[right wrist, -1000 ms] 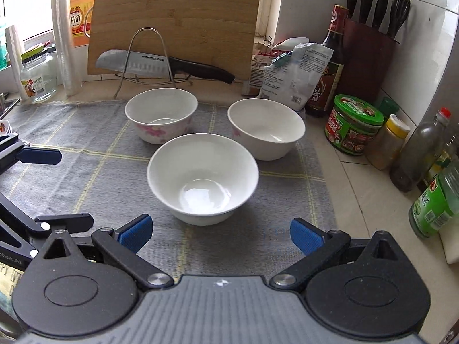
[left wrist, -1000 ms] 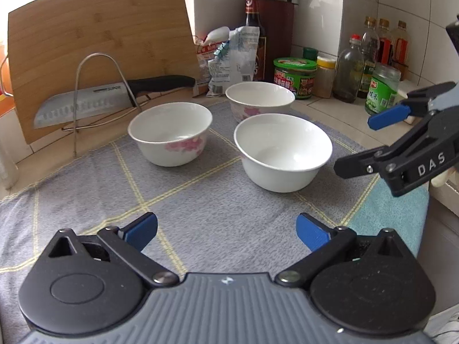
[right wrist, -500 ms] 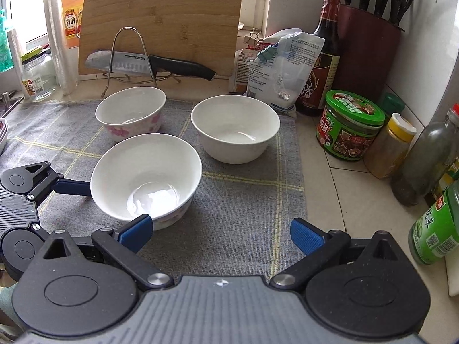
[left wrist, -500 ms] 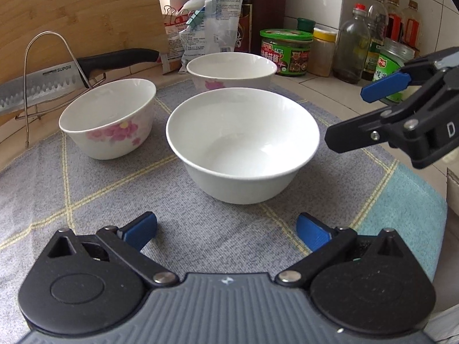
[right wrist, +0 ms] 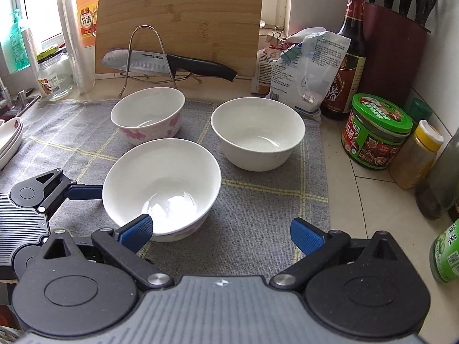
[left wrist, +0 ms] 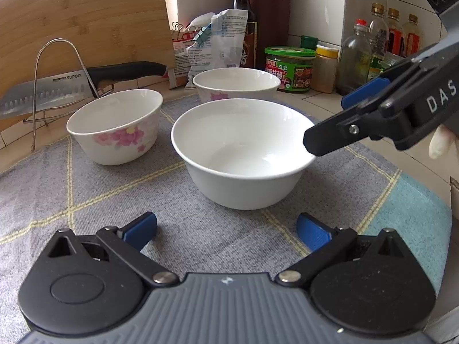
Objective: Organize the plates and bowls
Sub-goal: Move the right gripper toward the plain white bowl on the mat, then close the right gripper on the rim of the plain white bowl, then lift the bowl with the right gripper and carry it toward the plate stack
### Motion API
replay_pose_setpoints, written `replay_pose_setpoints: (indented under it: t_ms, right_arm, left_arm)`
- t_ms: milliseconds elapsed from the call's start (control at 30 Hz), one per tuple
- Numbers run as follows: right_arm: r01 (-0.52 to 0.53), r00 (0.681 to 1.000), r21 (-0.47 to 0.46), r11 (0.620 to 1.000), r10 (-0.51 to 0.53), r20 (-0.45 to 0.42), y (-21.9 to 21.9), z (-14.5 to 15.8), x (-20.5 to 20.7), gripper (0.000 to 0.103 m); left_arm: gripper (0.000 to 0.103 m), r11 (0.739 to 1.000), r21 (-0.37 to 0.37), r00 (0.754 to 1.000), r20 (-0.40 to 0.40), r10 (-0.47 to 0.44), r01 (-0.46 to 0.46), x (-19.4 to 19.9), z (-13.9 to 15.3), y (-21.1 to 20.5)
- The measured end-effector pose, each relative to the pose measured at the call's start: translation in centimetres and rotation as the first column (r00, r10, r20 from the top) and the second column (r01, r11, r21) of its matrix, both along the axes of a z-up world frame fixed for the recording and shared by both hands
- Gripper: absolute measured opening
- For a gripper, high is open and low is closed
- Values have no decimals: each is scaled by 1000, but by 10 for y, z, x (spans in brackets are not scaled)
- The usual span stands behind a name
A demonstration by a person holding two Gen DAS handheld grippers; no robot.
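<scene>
Three white bowls stand on a grey checked mat (left wrist: 86, 200). The nearest bowl (left wrist: 243, 152) (right wrist: 162, 186) is plain inside. A pink-flowered bowl (left wrist: 114, 129) (right wrist: 147, 114) stands behind it to the left, and a third bowl (left wrist: 236, 83) (right wrist: 258, 133) behind to the right. My left gripper (left wrist: 226, 228) is open and empty, just in front of the nearest bowl. My right gripper (right wrist: 221, 230) is open and empty; its left fingertip (right wrist: 137, 228) is at that bowl's near rim. In the left wrist view the right gripper's finger (left wrist: 330, 134) overlaps the bowl's right rim.
A knife (right wrist: 169, 63) rests on a wire rack before a wooden cutting board (right wrist: 180, 14). Bags, a sauce bottle (right wrist: 348, 54), a knife block (right wrist: 393, 48), a green jar (right wrist: 375, 132) and bottles line the right. Stacked plates (right wrist: 10, 140) sit at the left edge.
Both grippers have closed in on the nearest bowl. The right gripper's finger now reaches its rim; the left gripper sits close in front of it. Both stay open.
</scene>
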State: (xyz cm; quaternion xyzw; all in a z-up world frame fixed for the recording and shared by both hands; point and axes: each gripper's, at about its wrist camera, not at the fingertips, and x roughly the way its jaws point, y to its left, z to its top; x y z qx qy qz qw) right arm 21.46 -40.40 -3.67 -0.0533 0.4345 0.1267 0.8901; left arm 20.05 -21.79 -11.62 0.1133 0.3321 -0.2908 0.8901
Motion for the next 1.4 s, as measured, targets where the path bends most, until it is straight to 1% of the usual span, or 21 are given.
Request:
replay_pose_setpoints:
  t_ms: [400, 467, 533, 633, 733, 867, 1067, 1133, 1167, 1200, 1267, 1300, 1400]
  right_arm:
    - [-47, 999, -3, 999, 47, -19, 7, -5, 10, 103]
    - [-61, 998, -5, 998, 61, -19, 8, -5, 11, 103]
    - [-76, 997, -18, 997, 76, -16, 10, -5, 11, 103]
    - [-95, 995, -28, 995, 95, -16, 11, -4, 13, 103]
    - [-116, 993, -20, 993, 115, -22, 13, -5, 16, 103]
    - [-144, 989, 3, 990, 144, -26, 16, -6, 22, 103]
    - [-159, 985, 92, 983, 164, -52, 18, -12, 35, 103]
    - [-163, 984, 117, 980, 170, -53, 18, -12, 38, 103]
    - [-169, 983, 127, 977, 177, -57, 19, -12, 40, 100]
    - [-172, 982, 134, 976, 181, -59, 20, -12, 42, 96]
    - [-182, 979, 146, 972, 193, -68, 21, -13, 45, 89]
    - [-184, 978, 147, 972, 196, -72, 22, -13, 46, 87]
    - [-189, 977, 144, 971, 201, -73, 23, -13, 46, 85]
  left_arm:
    - [103, 1000, 1, 1000, 2, 7, -7, 0, -1, 0]
    - [102, 1000, 3, 1000, 2, -4, 4, 1, -1, 0]
    - [102, 1000, 14, 999, 34, -22, 21, 0, 2, -1]
    - [102, 998, -19, 997, 51, -66, 67, 0, 10, -2]
    - [102, 996, -13, 994, 71, -84, 85, 2, 12, -7]
    - [102, 995, -24, 993, 76, -94, 96, 3, 13, -12]
    - [99, 994, -40, 990, 102, -101, 106, 4, 17, -14]
    - [96, 993, -48, 990, 99, -100, 105, 5, 17, -13]
    - [94, 993, -50, 990, 97, -99, 104, 6, 16, -13]
    - [93, 993, -52, 990, 99, -97, 103, 6, 16, -13]
    - [92, 993, -56, 990, 104, -95, 101, 6, 16, -12]
    - [91, 994, -57, 990, 105, -92, 98, 6, 16, -12]
    - [91, 993, -61, 990, 105, -91, 98, 6, 16, -11]
